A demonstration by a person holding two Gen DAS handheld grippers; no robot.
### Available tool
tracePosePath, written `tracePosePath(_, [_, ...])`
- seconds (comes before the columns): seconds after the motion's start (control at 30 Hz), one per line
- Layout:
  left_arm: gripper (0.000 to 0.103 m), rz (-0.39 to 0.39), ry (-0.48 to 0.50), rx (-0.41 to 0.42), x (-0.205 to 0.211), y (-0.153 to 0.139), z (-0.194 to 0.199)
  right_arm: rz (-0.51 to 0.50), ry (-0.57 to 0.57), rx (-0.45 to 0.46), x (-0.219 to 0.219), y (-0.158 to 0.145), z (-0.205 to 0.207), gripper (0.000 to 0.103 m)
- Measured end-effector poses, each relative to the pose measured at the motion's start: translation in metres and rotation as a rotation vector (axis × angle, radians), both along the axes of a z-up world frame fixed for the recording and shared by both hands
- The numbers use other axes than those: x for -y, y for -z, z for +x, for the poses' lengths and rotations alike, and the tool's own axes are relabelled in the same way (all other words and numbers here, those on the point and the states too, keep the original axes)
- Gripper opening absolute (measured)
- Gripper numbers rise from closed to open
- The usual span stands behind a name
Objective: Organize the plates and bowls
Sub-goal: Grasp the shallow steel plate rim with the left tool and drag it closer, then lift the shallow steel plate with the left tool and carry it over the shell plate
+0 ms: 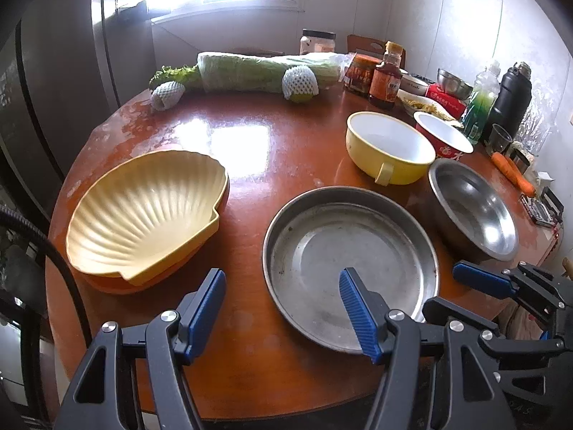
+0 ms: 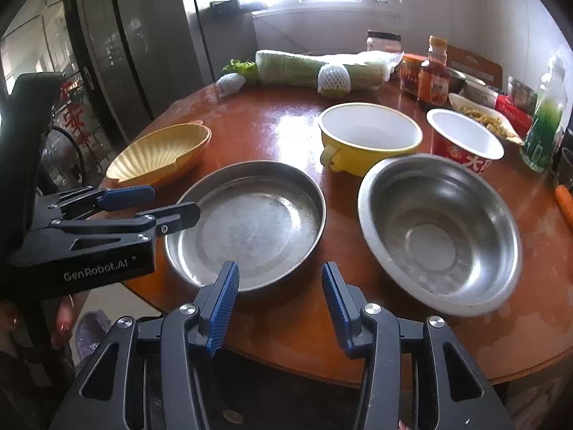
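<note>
A shallow steel plate (image 1: 340, 243) (image 2: 250, 222) lies at the near edge of the round brown table (image 1: 250, 340). My left gripper (image 1: 281, 274) (image 2: 174, 201) is open, one finger over the plate's inside and one outside its left rim. My right gripper (image 2: 280, 268) (image 1: 442, 288) is open over the plate's near rim, nothing between its pads. A steel bowl (image 2: 437, 229) (image 1: 476, 208) sits right of the plate. Behind stand a yellow handled bowl (image 2: 369, 136) (image 1: 390, 147) and a red paper bowl (image 2: 465, 136) (image 1: 444, 136). A shell-shaped yellow plate (image 1: 143, 211) (image 2: 157, 154) lies at the left on an orange one.
Along the far edge lie a wrapped cabbage (image 1: 268, 71) and netted fruit (image 1: 301, 82). Jars and a sauce bottle (image 1: 385, 79), a green bottle (image 1: 481, 100), a black flask (image 1: 512, 96) and a carrot (image 1: 512, 172) crowd the right side. A fridge (image 1: 53, 89) stands left.
</note>
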State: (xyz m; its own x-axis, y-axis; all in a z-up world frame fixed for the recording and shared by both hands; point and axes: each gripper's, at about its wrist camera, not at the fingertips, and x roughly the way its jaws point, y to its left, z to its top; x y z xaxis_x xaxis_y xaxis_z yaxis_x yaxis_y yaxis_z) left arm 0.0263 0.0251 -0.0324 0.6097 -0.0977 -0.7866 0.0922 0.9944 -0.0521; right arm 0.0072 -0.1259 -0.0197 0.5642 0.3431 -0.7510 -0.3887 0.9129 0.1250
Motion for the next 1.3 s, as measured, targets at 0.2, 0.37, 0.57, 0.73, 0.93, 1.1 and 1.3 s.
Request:
tracePosePath(0.2, [0.066, 0.003, 0.013, -0.012, 0.004, 0.008, 0.006, 0.013, 0.023, -0.019, -0.003, 0.011, 0.016, 0.05])
tracePosePath(0.37, [0.063, -0.023, 0.02, -0.03, 0.003, 0.015, 0.009, 0.026, 0.033, -0.027, -0.005, 0.018, 0.026, 0.045])
tracePosePath(0.57, [0.049, -0.011, 0.029, -0.026, 0.009, 0.021, 0.011, 0.002, 0.046, 0.002, -0.008, 0.021, 0.028, 0.037])
tracePosePath(0.73, [0.038, -0.009, 0.008, -0.007, 0.006, 0.021, 0.011, -0.026, 0.052, 0.023, -0.011, 0.022, 0.027, 0.036])
tracePosePath(0.93, [0.038, -0.017, 0.004, -0.004, 0.003, 0.017, 0.006, -0.037, 0.056, 0.042, -0.012, 0.02, 0.027, 0.035])
tracePosePath(1.1, [0.038, -0.015, 0.0, 0.024, 0.003, 0.005, -0.001, -0.029, 0.051, 0.062, -0.013, 0.013, 0.022, 0.035])
tracePosePath(1.3, [0.038, -0.004, -0.015, 0.052, 0.002, -0.007, -0.006, -0.02, 0.037, 0.087, -0.015, 0.003, 0.017, 0.035])
